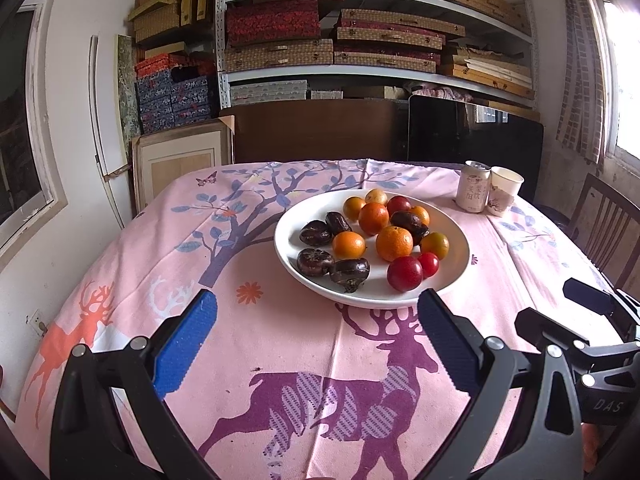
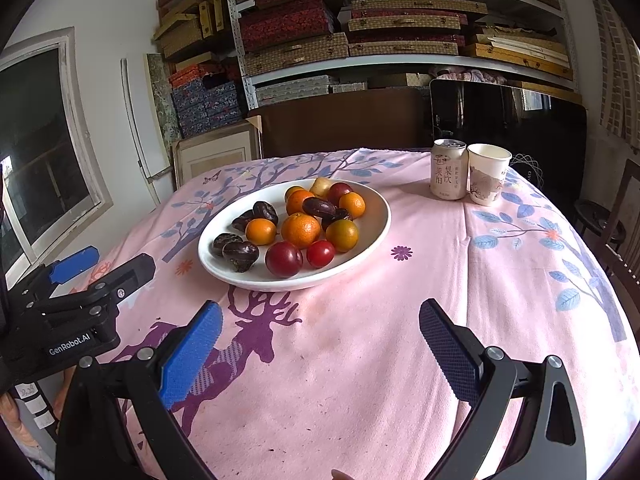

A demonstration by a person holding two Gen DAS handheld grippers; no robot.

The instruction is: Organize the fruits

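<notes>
A white plate (image 1: pixel 296 272) (image 2: pixel 376 216) on the pink tablecloth holds mixed fruit: several oranges (image 1: pixel 394 243) (image 2: pixel 301 230), red plums (image 1: pixel 405 273) (image 2: pixel 283 258), a small red tomato (image 1: pixel 428 263) (image 2: pixel 320 253) and dark brown water chestnuts (image 1: pixel 351 273) (image 2: pixel 240 255). My left gripper (image 1: pixel 316 320) hovers open just short of the plate's near rim, nothing between its fingers. My right gripper (image 2: pixel 320 328) is open too, near the plate's front, empty. In the right wrist view the left gripper (image 2: pixel 102 264) shows at far left; in the left wrist view the right gripper (image 1: pixel 560 308) shows at right.
A drink can (image 1: pixel 474 191) (image 2: pixel 449 169) and a paper cup (image 1: pixel 505 190) (image 2: pixel 487 173) stand at the table's far right. Wooden chairs (image 1: pixel 608 232) sit beside the right edge. Shelves of boxes (image 1: pixel 340 32) fill the wall behind. The tablecloth (image 2: pixel 400 360) in front is bare.
</notes>
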